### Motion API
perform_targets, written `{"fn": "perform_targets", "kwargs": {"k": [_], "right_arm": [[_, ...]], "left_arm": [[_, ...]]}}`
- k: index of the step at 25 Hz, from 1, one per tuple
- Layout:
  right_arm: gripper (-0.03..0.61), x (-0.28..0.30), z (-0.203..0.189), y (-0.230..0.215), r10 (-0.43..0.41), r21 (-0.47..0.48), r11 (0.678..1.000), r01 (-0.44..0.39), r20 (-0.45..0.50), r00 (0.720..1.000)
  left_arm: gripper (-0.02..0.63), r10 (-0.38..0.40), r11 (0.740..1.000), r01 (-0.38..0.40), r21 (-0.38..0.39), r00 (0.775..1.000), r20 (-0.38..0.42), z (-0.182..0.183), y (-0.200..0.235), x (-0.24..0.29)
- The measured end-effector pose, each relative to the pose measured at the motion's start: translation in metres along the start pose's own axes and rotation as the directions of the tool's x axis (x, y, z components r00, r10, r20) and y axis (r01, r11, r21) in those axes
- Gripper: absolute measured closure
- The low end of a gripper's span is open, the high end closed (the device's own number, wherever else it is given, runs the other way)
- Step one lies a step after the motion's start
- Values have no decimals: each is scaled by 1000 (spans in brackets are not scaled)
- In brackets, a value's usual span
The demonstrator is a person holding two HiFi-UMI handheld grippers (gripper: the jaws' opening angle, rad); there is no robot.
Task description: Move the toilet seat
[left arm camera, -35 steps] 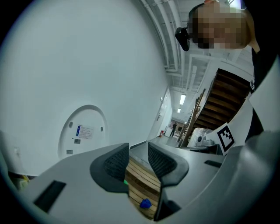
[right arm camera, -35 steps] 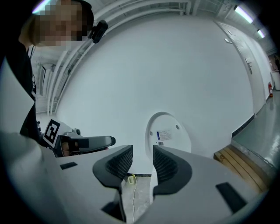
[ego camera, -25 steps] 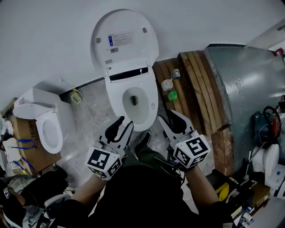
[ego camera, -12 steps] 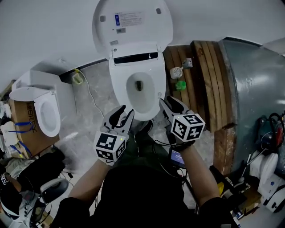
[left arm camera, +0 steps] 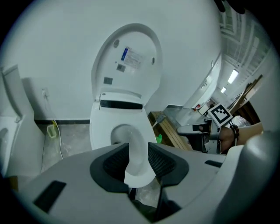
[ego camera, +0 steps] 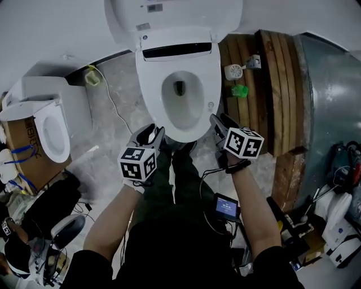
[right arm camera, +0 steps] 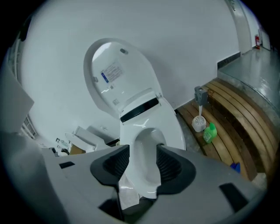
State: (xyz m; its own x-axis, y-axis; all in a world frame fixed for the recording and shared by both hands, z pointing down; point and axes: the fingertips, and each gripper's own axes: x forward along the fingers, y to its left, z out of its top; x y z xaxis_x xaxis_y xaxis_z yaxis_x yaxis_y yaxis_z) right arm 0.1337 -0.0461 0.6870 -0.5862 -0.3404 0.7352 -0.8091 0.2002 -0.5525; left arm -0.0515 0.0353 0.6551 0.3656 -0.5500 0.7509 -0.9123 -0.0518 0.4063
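Observation:
The white toilet stands against the wall, its lid (ego camera: 169,11) raised and its seat (ego camera: 151,84) lying flat on the bowl. My left gripper (ego camera: 151,135) hovers just short of the bowl's front left rim, its jaws apart with nothing between them. Off the front right rim is my right gripper (ego camera: 220,123), whose jaws are opening and also hold nothing. Neither gripper touches the toilet. The seat (left arm camera: 100,131) and lid (left arm camera: 127,57) show beyond the left gripper (left arm camera: 138,159) in its own view. Likewise the seat (right arm camera: 173,124) lies past the right gripper (right arm camera: 143,164).
A second white toilet (ego camera: 42,130) and a cardboard box (ego camera: 22,163) stand at the left. Wooden planks (ego camera: 265,84) lie right of the bowl, with a brush holder (ego camera: 232,71) and a green bottle (ego camera: 241,90). A grey metal surface (ego camera: 327,96) sits beyond. A cable (ego camera: 110,101) runs across the floor.
Both grippers have moved forward to the bowl's front rim, and the head view has closed in on the toilet. The right jaws stand wider apart.

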Motion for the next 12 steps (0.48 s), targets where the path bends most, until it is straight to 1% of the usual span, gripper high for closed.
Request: {"fn": "perform_targets", "kwargs": {"k": [2,5,8,10,12], "right_arm": [[388,11,-12,-16,-17,39,999,17,-10,1000],[388,26,-35,-35,-34,72,997,37,-39,999],[382,41,-64,-54,-35,92,995,44,-94,995],[374,51,-80,-66,-48,109,992,62,-128,991],[364,61,-94,-76,-65,124,989,85,-155,986]], "left_arm": [[486,7,999,-9,-54,999,-38,-19,15,15],[486,6,996,-15,-92,996,-93,-49,31,35],[472,-25,987,-1,-163,988,-153,-79,37,56],[456,-51,977,9,-213,980,-193,-97,40,69],[442,-70,969,13,-245,972,-226,-112,44,81]]}}
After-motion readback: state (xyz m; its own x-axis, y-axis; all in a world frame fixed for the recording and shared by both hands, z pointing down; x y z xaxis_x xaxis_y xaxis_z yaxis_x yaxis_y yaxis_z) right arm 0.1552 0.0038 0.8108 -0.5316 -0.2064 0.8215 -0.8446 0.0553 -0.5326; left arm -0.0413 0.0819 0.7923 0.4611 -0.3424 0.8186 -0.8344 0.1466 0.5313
